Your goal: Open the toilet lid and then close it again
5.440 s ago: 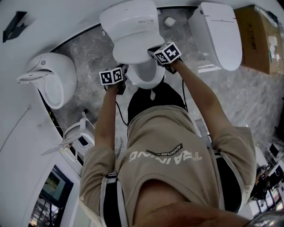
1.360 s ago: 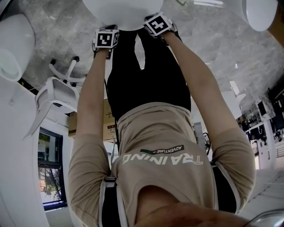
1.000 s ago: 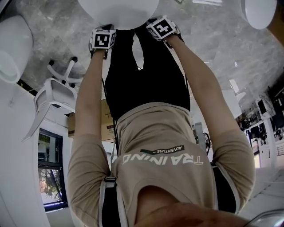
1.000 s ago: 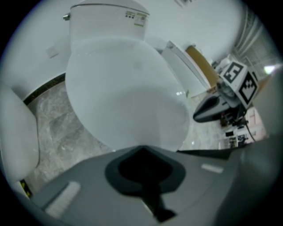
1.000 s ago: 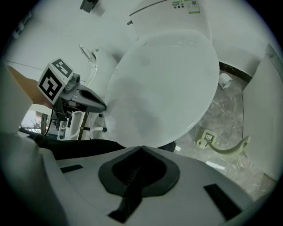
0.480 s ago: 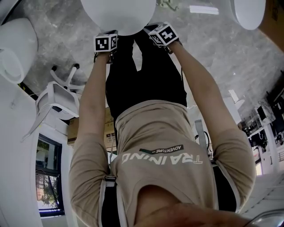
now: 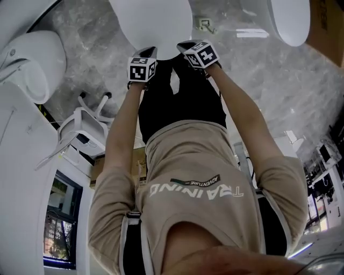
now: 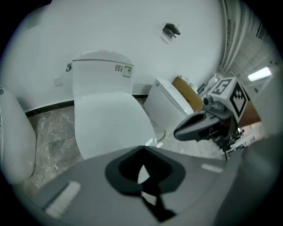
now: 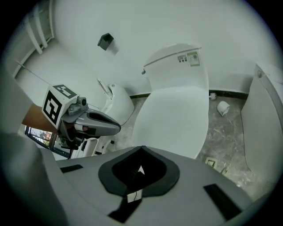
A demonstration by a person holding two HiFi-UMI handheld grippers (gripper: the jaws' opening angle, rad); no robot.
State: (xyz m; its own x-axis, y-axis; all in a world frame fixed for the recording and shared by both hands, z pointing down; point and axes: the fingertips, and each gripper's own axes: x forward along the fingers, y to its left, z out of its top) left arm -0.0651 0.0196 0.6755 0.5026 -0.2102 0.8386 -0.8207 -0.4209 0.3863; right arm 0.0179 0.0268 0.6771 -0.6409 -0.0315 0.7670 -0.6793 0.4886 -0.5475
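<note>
The white toilet's lid (image 7: 153,24) lies down over the bowl, below the tank (image 8: 101,73). Both gripper views look down on the lid (image 8: 108,126) (image 9: 177,117) from above its front end, and nothing touches it. My left gripper (image 7: 147,53) hangs at the lid's front left and my right gripper (image 7: 186,46) at its front right, side by side. In its own view the left gripper (image 8: 142,170) is shut and empty. The right gripper (image 9: 139,170) is shut and empty too. Each gripper appears in the other's view, the right one (image 8: 194,126) and the left one (image 9: 104,123).
A second toilet (image 7: 287,19) stands to the right, with a cardboard box (image 7: 328,16) beyond it. A white wall-hung fixture (image 7: 37,59) and a white stand (image 7: 80,126) are on the left. A paper roll (image 9: 223,107) lies on the marble floor by the wall.
Both grippers have lifted up off the lid's front edge, staying shut and side by side. The head view has tilted, so more of the lid and the neighbouring fixtures show.
</note>
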